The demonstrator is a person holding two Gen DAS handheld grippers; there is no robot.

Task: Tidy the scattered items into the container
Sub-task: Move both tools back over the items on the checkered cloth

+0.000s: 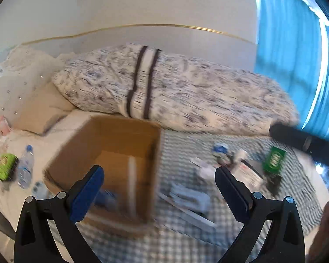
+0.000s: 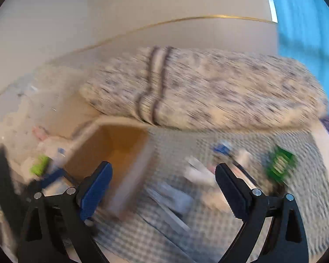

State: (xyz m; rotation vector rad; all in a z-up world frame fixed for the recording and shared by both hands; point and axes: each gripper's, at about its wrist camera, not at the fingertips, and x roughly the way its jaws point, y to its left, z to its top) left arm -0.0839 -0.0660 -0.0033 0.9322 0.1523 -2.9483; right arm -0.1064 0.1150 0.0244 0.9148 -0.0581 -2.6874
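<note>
Cardboard box [image 1: 111, 153] sat just ahead of my left gripper [image 1: 159, 191], fingers wide apart, empty, ready for drop-offs. Right gripper [image 2: 162, 188] likewise spread, nothing held. Green packet [image 1: 274, 159] and blurred clutter lay beyond right fingertips on checked cloth [image 1: 208, 236], awaiting pickup.
</note>
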